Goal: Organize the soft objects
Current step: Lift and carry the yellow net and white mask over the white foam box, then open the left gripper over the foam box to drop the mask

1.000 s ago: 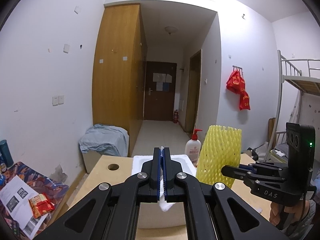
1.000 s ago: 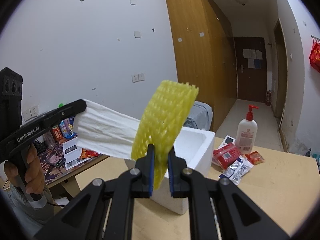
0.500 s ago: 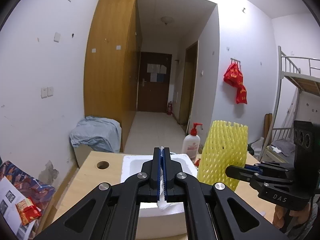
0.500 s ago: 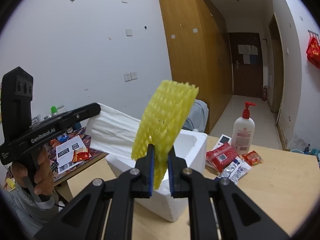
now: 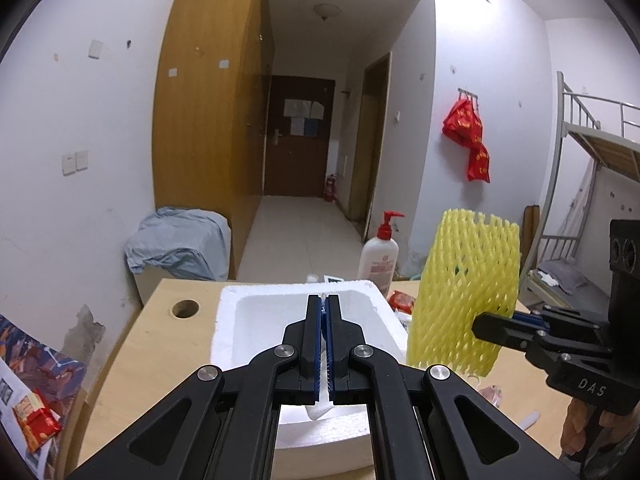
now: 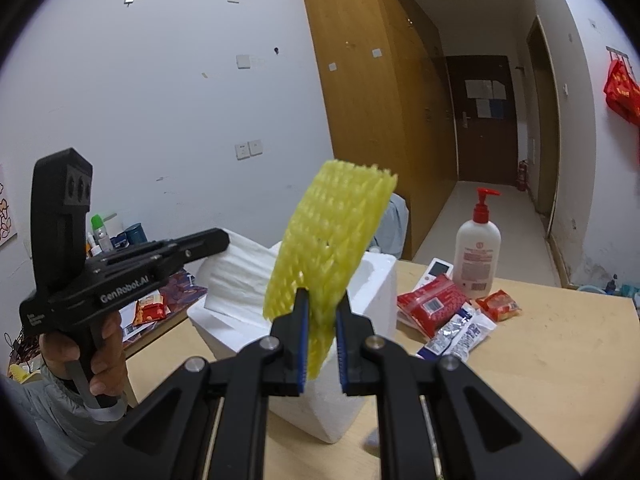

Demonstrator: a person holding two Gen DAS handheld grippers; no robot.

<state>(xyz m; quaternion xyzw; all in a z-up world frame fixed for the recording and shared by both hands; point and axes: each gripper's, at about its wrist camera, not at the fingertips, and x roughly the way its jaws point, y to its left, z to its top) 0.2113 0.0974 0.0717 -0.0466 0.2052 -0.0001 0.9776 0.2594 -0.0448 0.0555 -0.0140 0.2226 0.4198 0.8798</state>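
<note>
In the left wrist view my left gripper (image 5: pixel 324 301) is shut on a thin white foam sheet (image 5: pixel 320 410) seen edge-on, held just above the hollow of a white styrofoam box (image 5: pixel 228 320). The right wrist view shows the same left gripper (image 6: pixel 222 239) with the white foam sheet (image 6: pixel 240 276) hanging over the styrofoam box (image 6: pixel 378 280). My right gripper (image 6: pixel 322 300) is shut on the lower edge of a yellow foam net sleeve (image 6: pixel 332 236), which stands upright. From the left wrist, the yellow net (image 5: pixel 464 292) and right gripper (image 5: pixel 480 324) are to the right of the box.
A lotion pump bottle (image 6: pixel 478 256) and several snack packets (image 6: pixel 432 300) lie on the wooden table (image 6: pixel 540 352) beyond the box. The table has a round hole (image 5: pixel 185 309) at its far left. A cloth-covered box (image 5: pixel 176 244) and a bunk bed (image 5: pixel 592 140) stand around it.
My left gripper has come forward and lower with the white sheet, so the styrofoam box now lies close beneath it. The right gripper with the yellow net has barely shifted.
</note>
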